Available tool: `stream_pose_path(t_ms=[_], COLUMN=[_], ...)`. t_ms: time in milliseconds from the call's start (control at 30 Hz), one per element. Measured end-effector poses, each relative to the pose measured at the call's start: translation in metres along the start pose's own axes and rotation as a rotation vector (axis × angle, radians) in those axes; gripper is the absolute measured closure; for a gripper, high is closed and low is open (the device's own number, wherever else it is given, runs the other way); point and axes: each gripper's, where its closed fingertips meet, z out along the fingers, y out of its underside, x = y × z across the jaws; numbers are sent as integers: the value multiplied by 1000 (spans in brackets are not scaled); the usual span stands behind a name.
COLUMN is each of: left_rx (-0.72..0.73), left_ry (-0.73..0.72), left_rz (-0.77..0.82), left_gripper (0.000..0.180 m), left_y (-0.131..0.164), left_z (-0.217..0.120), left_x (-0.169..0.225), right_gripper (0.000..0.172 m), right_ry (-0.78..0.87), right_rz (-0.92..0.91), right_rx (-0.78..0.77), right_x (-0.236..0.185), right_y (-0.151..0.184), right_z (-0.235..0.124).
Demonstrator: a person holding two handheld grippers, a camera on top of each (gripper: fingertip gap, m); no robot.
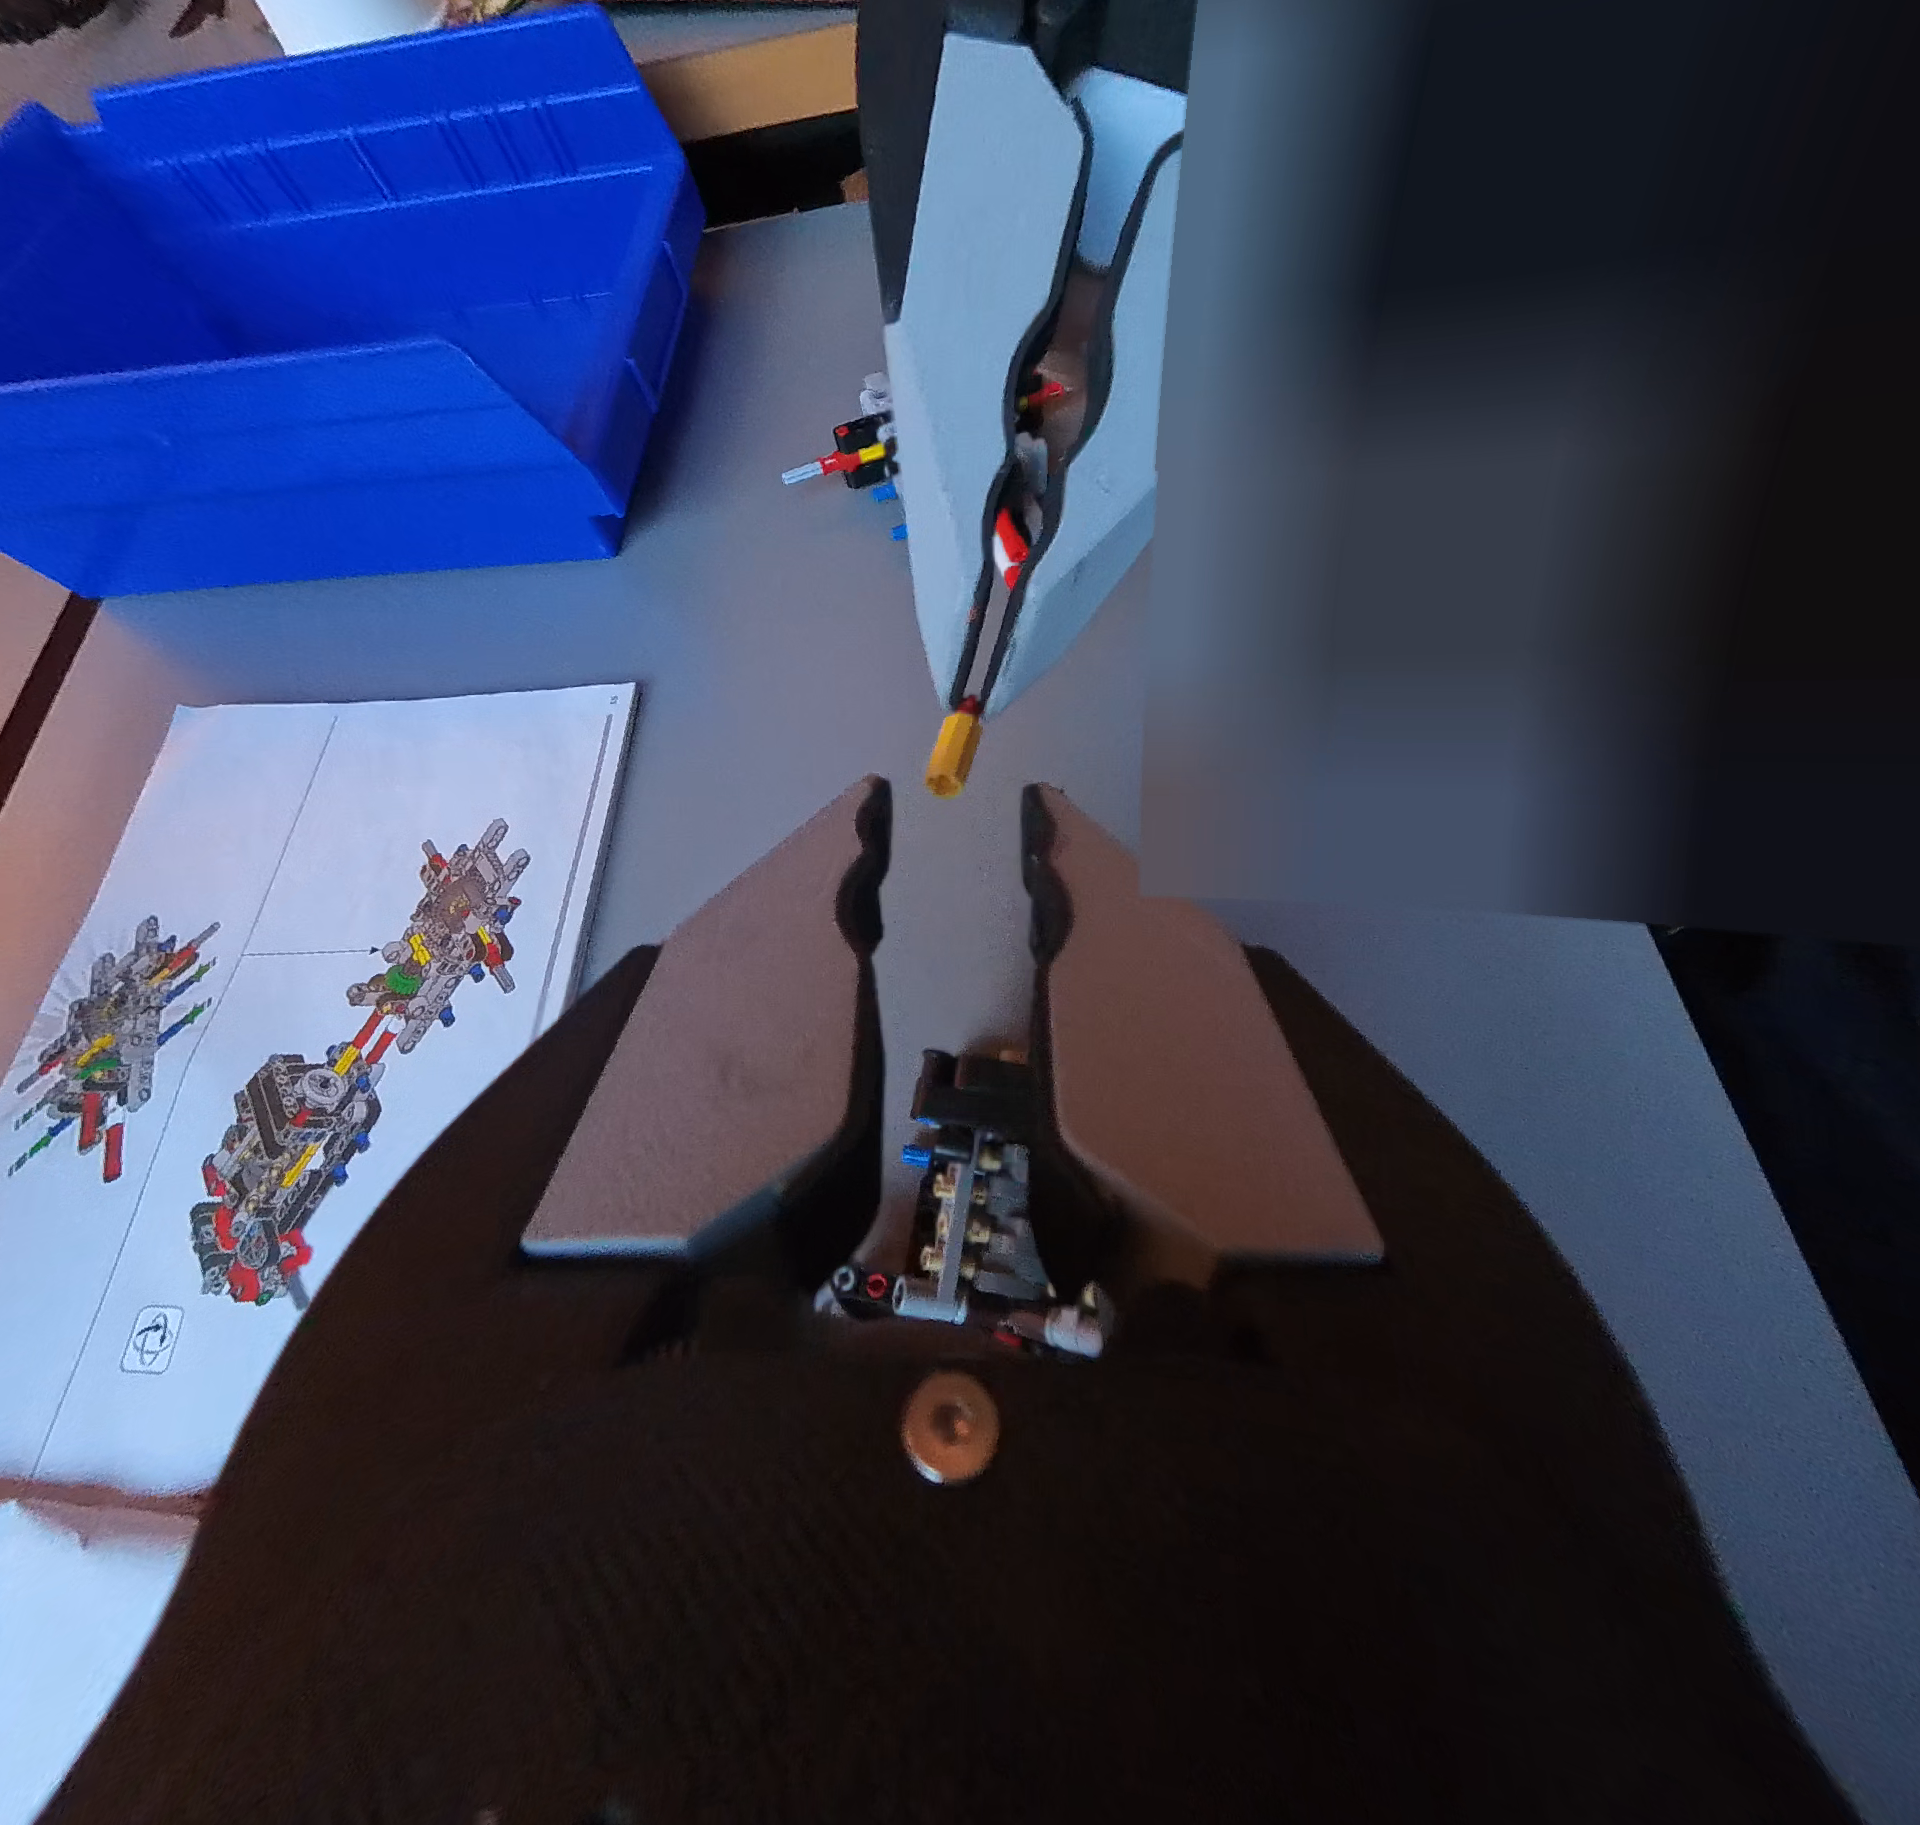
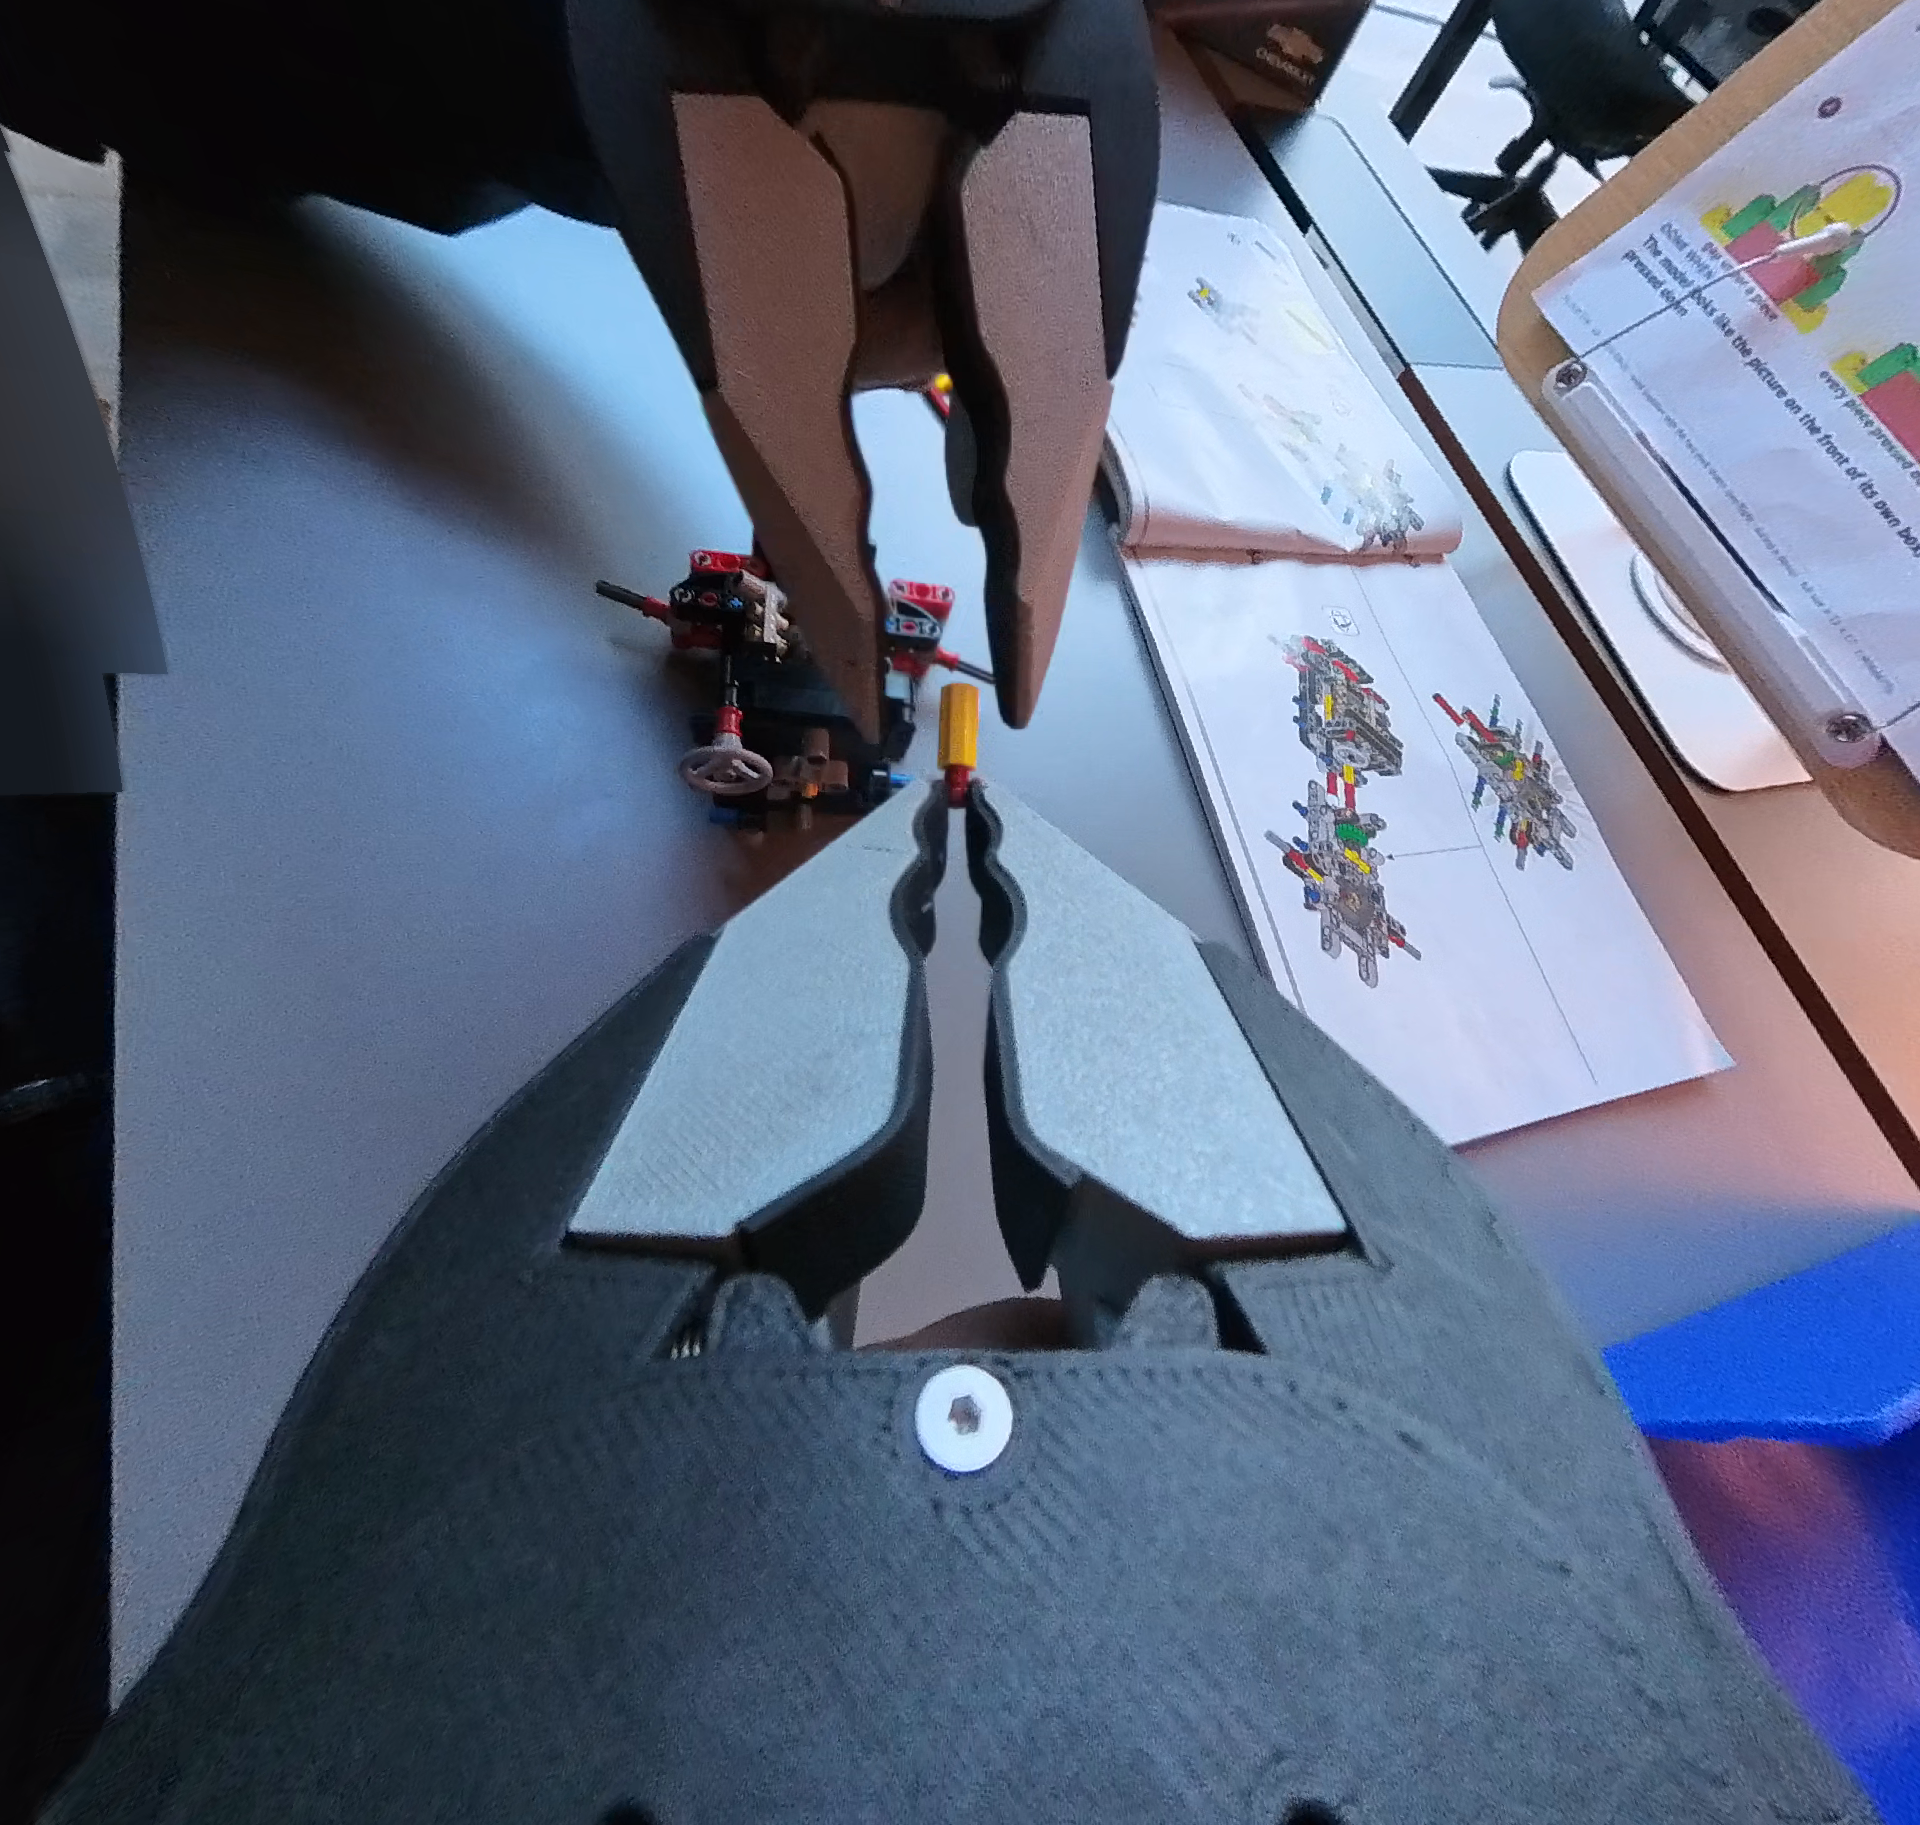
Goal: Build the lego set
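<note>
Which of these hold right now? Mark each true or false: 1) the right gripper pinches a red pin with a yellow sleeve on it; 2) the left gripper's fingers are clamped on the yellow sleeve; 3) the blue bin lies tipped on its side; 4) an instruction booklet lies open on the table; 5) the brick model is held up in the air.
1) True: the right gripper is shut on the red pin, and the yellow sleeve sticks out beyond its tips.
2) False: the left gripper is open, its fingers apart from the sleeve.
3) False: the blue bin stands upright.
4) True: instruction booklet.
5) False: the brick model rests on the table.
</note>
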Motion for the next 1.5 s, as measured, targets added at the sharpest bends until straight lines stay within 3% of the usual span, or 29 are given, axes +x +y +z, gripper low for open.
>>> stream_pose_path(t_ms=[133, 300, 733, 800, 867, 933, 1067, 1100, 1200, 1267, 1367, 1500], left_rx=[7, 33, 287, 194, 5, -148, -358, -341, -414, -378, -299, -344], left_ry=[-28, 1, 181, 151, 115, 103, 86, 113, 70, 43, 53, 96], left_rz=[47, 62, 31, -3, -14, -32, -24, -49, -18, -40, -122, -154], left_gripper=[174, 175, 175, 166, 127, 118, 131, 136, 121, 125, 146, 135], left_y=[-4, -6, -28, -16, 12, 40, 81, 78, 88, 83, 79, 101], left_z=[1, -2, -19, -15, -18, -24, -23, -23, -36, -52, -70, -54], left_x=[1, 4, 19, 11, 4, 2, 2, 6, -2, -9, -11, -1], right_gripper=[172, 172, 172, 172, 172, 172, 172, 172, 172, 172, 172, 172], right_ry=[-8, -14, -112, -80, -49, -40, -13, -32, -93, -127, -151, -178], right_rz=[-4, 4, 90, 132, 152, 168, 122, 126, 160, 182, 203, 216], right_rx=[-20, 11, 316, 255, 166, 46, -97, -94, -52, -34, 10, -2], right_x=[-3, -4, -16, -11, -11, -19, -33, -36, -40, -41, -39, -39], right_y=[1, -2, -31, -20, -1, 24, 57, 58, 57, 58, 52, 53], right_z=[2, 1, -20, -11, 2, 16, 37, 41, 48, 50, 48, 51])
